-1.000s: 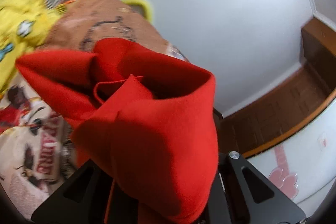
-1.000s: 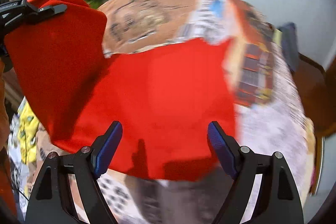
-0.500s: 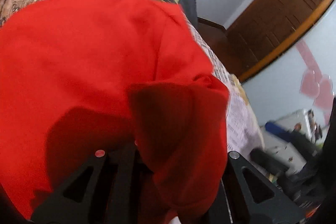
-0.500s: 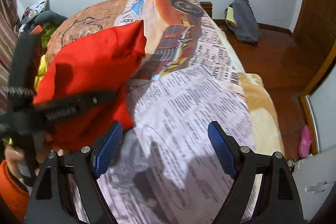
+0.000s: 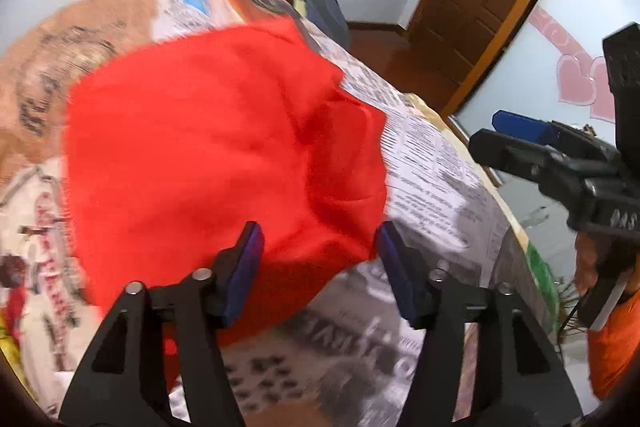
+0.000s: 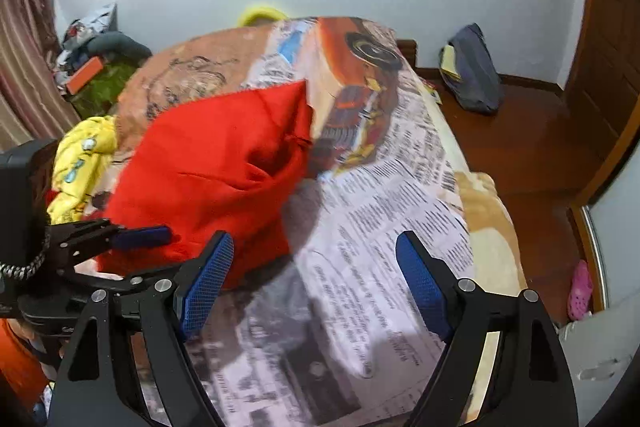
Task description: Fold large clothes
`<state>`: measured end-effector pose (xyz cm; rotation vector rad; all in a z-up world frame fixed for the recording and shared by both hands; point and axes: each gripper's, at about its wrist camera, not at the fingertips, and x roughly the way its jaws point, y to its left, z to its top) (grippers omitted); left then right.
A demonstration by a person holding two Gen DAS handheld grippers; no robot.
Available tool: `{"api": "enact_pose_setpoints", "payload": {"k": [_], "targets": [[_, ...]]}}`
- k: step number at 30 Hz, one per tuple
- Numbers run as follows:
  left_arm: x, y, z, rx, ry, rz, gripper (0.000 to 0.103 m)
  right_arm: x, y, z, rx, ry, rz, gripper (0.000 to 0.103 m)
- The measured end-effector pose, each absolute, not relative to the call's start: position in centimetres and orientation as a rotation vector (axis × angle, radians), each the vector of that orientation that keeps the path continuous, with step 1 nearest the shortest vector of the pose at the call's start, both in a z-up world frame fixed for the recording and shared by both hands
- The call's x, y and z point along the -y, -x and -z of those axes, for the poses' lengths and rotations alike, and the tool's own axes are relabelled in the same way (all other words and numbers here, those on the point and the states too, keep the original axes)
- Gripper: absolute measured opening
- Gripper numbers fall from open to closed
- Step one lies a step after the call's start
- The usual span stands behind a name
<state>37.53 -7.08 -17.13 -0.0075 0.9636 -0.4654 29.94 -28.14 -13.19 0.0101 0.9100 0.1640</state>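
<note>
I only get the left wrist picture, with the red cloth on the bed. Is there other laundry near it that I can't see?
Observer: Yes. A yellow garment lies crumpled right beside the red cloth.
Operator: That other tool at my right edge, is it holding anything?
Observer: No. The right gripper stands open above the printed bedspread, with nothing between its pads.
Operator: Anything on the floor?
Observer: A pink shoe lies beside the bed.

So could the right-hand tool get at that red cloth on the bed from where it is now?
Probably yes. The right tool is open and empty, and the red cloth lies just beside it on the bed, though the left tool crowds that side.
</note>
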Motion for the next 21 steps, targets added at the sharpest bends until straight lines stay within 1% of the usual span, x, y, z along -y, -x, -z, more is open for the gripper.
{"api": "enact_pose_setpoints", "payload": {"k": [3, 5, 7, 10, 14, 21], "targets": [[4.2, -37.0, 15.5, -0.896, -0.01, 0.395, 0.067, 26.6, -30.2, 12.8, -0.898, -0.007, -0.208, 0.081], [2.1, -37.1, 14.9, -0.865, -0.003, 0.336, 0.078, 25.3, -30.7, 12.9, -0.895, 0.005, -0.237, 0.081], [0.1, -37.0, 14.7, -0.85, 0.003, 0.264, 0.083, 23.8, -31.5, 13.6, -0.903, 0.023, -0.255, 0.081], [-1.7, -38.5, 16.4, -0.906, 0.027, 0.201, 0.083, 21.9, -32.6, 15.4, -0.941, 0.031, -0.296, 0.081], [-2.8, -38.6, 19.6, -1.0, 0.045, 0.195, 0.083, 20.8, -33.8, 18.2, -0.996, 0.069, -0.271, 0.081], [-3.6, -35.8, 22.6, -1.038, -0.02, 0.188, 0.087, 25.3, -33.3, 21.1, -1.057, 0.069, -0.146, 0.081]]}}
